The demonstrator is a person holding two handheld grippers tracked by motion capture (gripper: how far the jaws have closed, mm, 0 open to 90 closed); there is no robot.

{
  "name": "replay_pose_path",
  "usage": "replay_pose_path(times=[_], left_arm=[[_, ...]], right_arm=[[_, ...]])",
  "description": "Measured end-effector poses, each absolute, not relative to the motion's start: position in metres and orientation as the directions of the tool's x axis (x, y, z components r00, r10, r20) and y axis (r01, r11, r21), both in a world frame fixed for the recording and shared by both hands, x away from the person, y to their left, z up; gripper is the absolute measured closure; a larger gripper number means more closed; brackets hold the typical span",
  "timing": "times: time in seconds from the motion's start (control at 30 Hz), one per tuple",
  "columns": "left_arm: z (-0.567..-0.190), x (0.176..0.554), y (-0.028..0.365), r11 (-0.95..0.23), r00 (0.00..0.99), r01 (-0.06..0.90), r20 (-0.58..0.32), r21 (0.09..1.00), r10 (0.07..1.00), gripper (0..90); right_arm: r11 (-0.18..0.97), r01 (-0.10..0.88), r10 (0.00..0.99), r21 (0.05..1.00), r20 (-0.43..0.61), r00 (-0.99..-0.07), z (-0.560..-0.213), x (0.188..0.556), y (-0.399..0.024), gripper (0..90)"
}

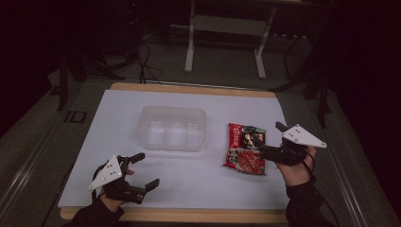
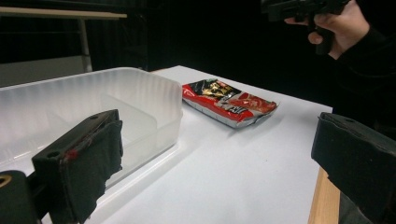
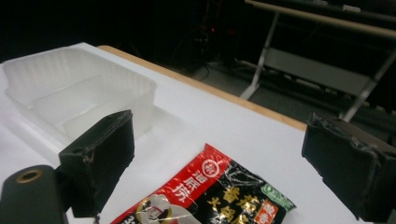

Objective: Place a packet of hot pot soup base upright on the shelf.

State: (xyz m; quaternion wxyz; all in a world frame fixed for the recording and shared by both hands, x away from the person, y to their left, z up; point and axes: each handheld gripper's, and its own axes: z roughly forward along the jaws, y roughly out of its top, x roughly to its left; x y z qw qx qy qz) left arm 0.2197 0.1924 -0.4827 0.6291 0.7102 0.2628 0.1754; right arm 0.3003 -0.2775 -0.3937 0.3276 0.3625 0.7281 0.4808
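1. The left gripper (image 1: 147,171) sits nearest the camera in the high view, low over the near left part of the white table (image 1: 189,189), jaws spread wide with nothing between them.
2. The right gripper (image 1: 265,150) hovers at the right edge of the noodle packet (image 1: 246,149), its jaws also wide apart (the right gripper view shows the packet lying below and between them, not pinched).
3. The noodle packet, red and black with printed lettering, lies flat on the table, right of centre.
4. A clear plastic container (image 1: 173,128) stands just left of the packet, apart from it, with nothing inside.
5. In the left gripper view the container (image 2: 93,107) is close by, the packet (image 2: 229,102) beyond it.
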Motion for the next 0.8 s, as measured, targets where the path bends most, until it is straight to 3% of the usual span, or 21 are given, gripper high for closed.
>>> replay_pose_path(times=[0.4,0.73,0.8], left_arm=[[-0.483,0.22,0.192,-0.071,0.801,0.152,-0.081,0.986,0.593,2.1],[-0.483,0.22,0.192,-0.074,0.802,0.154,-0.081,0.985,0.592,2.1],[-0.483,0.22,0.192,-0.073,0.802,0.155,-0.082,0.985,0.592,2.0]], right_arm=[[0.239,0.283,0.89,0.929,-0.093,-0.446,-0.402,0.326,-0.293,13.4],[0.191,0.415,0.919,0.89,-0.014,-0.393,-0.423,0.355,-0.307,16.3],[0.188,0.455,0.925,0.87,-0.001,-0.379,-0.433,0.362,-0.309,20.2]])
